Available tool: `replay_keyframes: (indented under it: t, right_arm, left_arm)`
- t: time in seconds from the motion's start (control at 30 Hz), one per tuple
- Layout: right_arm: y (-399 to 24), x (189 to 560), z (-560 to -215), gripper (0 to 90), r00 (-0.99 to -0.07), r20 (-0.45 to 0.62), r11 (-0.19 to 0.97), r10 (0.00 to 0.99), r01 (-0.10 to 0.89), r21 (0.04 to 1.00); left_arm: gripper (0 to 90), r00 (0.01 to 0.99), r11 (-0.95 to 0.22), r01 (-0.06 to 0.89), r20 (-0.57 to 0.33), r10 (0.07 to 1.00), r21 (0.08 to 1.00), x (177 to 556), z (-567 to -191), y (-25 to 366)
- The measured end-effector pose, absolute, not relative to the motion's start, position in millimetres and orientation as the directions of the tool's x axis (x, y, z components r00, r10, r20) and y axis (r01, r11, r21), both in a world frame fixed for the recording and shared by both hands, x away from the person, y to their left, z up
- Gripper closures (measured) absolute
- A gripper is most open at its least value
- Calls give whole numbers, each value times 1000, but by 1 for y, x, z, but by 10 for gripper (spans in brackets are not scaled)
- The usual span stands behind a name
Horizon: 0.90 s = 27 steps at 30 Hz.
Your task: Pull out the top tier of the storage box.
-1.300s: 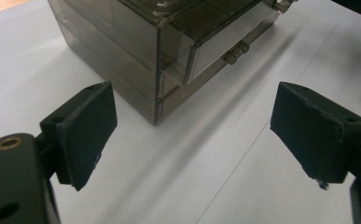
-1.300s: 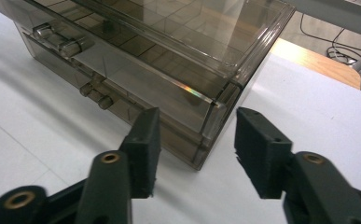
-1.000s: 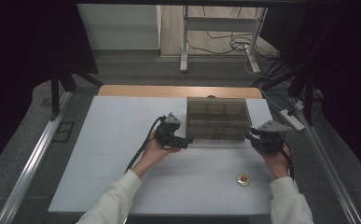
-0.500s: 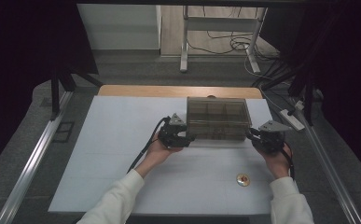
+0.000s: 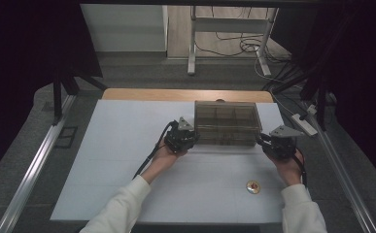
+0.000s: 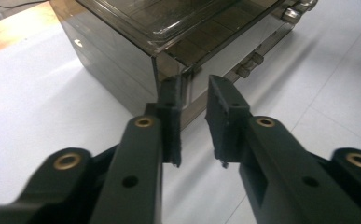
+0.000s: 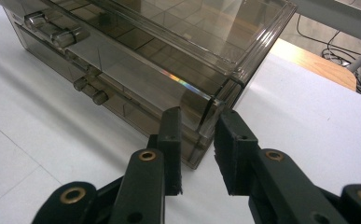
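Two grippers are holding a smoky clear drawer box at the far edge of the white table.

The left gripper (image 6: pixel 192 100) has just been closing and is pinching the front left corner of the drawer box (image 5: pixel 228 123); the right gripper (image 7: pixel 197 130) is pinching the front right corner. No writing is readable. A small round disc (image 5: pixel 252 186) is lying near the table's (image 5: pixel 103 160) near edge; cables are trailing over the grey floor (image 5: pixel 142 73) behind.

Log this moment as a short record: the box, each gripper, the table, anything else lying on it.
box: smoked clear drawer box, upright on the table
left gripper: at the box's front left corner, jaws just closing on the corner edge
right gripper: at the box's front right corner, jaws astride the corner edge
table: white top
other: small round disc near the right forearm
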State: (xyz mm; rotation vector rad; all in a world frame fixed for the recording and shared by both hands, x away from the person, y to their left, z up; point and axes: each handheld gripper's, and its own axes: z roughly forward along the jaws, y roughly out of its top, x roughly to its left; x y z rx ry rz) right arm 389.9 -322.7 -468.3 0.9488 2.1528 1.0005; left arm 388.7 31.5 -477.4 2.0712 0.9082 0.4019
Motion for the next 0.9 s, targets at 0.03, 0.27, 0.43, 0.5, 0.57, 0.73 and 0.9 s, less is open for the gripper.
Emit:
replay_keyframes:
  t: [0.03, 0.27, 0.43, 0.5, 0.57, 0.73, 0.9]
  right_arm:
    - [-323, 390, -468, 718, -580, -199, 467, 790, 357, 809]
    - [-322, 388, -468, 720, -580, -204, 471, 789, 357, 806]
    - [-323, 387, -468, 722, -582, -204, 472, 787, 355, 807]
    - [-323, 385, -468, 723, -582, -204, 472, 787, 355, 807]
    - [-323, 385, -468, 724, -582, -204, 472, 787, 354, 807]
    - [-322, 383, -467, 726, -581, -213, 478, 786, 353, 804]
    - [-323, 381, -467, 729, -583, -207, 475, 786, 356, 805]
  left_arm:
    - [776, 690, -404, 463, -35, 723, 789, 389, -477, 32]
    - [794, 697, -418, 455, -22, 717, 786, 387, -477, 32]
    - [794, 699, -421, 456, -22, 715, 784, 387, -477, 32]
    - [794, 700, -421, 456, -23, 714, 784, 386, -477, 33]
    - [793, 700, -419, 457, -27, 714, 784, 386, -477, 33]
    - [793, 701, -420, 457, -27, 713, 784, 385, -477, 33]
    - [793, 703, -423, 456, -25, 711, 783, 384, -476, 33]
